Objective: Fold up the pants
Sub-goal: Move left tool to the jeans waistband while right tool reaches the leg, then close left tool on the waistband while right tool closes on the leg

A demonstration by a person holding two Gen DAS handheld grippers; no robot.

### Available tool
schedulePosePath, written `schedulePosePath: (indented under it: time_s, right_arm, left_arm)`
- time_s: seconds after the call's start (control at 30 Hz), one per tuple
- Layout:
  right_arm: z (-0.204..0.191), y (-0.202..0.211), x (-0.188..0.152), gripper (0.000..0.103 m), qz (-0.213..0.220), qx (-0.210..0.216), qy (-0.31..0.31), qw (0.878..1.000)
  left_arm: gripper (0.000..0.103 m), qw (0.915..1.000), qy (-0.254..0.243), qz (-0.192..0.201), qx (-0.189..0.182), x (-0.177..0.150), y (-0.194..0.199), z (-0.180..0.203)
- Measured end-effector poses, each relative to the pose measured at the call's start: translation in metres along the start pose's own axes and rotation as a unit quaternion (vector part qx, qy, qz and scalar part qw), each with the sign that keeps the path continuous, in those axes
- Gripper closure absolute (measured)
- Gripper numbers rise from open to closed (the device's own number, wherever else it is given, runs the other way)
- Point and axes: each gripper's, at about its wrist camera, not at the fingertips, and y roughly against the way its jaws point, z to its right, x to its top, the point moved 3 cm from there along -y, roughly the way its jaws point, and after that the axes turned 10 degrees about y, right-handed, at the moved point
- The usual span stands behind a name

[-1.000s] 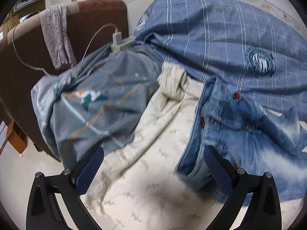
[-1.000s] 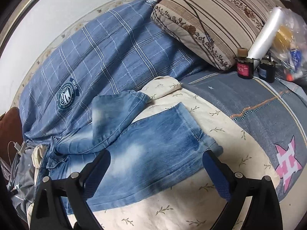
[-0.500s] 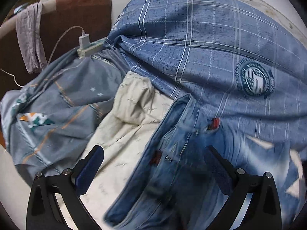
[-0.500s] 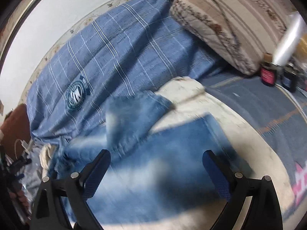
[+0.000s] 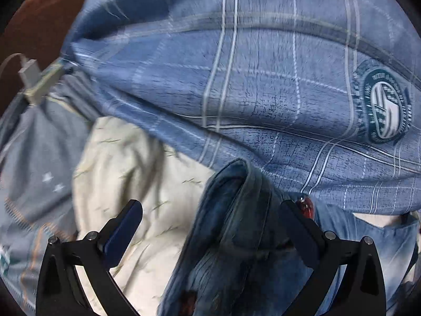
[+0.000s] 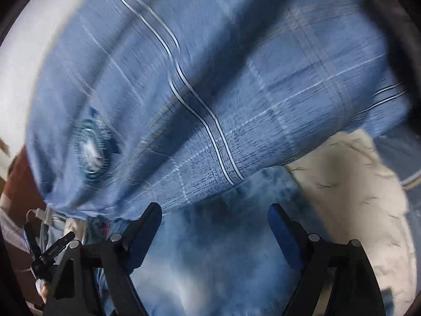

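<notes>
1. Blue plaid quilt (image 5: 263, 100), the biggest thing in both views, heaped across the far side of the bed. Its round crest (image 5: 381, 105) sits far right in the left wrist view. Its near hem overlaps the far edge of the denim.

2. Cream sheet with a sprig print (image 5: 126, 173) covers the bed under the jeans, bare to the left in the left wrist view and to the right in the right wrist view.

3. Jeans (image 6: 210, 250), washed blue denim, lie flat on the cream sheet. Their long axis runs left to right across the bed: the waistband end (image 5: 236, 210) with a red button (image 5: 305, 208) is at the left, and the leg panel is at the right.

4. Left tongs (image 5: 210, 226), spread wide, nothing pinched. The raised waistband ridge runs up between the two fingers, nearer the right one. Whether it touches, cannot tell.

5. Right tongs (image 6: 214, 226), also spread, though the jaws have just been closing somewhat. Denim lies below and between them, but no fold is pressed in the pads. The picture is heavily blurred.

6. Judgement: each hand has its own end directly ahead and below, left on the waist, right on the legs. The coming grasp turns on both tongs dropping onto the near edge, clear of the quilt hem.

7. White charger plug and cable (image 5: 29, 71), far left against the brown headboard (image 5: 39, 21), well apart from the work.
</notes>
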Motion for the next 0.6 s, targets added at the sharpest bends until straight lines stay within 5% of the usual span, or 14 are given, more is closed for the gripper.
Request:
schedulePosePath:
  time_s: [0.17, 0.33, 0.4, 0.47, 0.6]
  right_arm:
    - [-0.015, -0.035, 0.000, 0.018, -0.043, -0.049, 0.002, 0.998]
    - [-0.016, -0.044, -0.010, 0.027, -0.043, -0.055, -0.026, 0.997]
    - [-0.016, -0.039, -0.017, 0.028, -0.032, -0.050, -0.027, 0.998]
    - [-0.013, -0.031, -0.025, 0.028, -0.022, -0.050, -0.022, 0.998]
    - [-0.010, -0.017, -0.032, 0.029, 0.005, -0.037, -0.025, 0.999]
  left_arm:
    - [0.002, 0.9988, -0.008, -0.039, -0.029, 0.005, -0.025, 0.019]
    - [0.035, 0.9976, -0.028, -0.063, -0.003, -0.002, -0.051, 0.034]
    - [0.072, 0.9973, -0.029, -0.065, -0.021, -0.004, -0.053, 0.036]
    - [0.078, 0.9940, -0.019, -0.085, -0.067, -0.009, -0.053, 0.039]
    - [0.084, 0.9953, -0.048, -0.053, -0.065, -0.015, -0.039, 0.046]
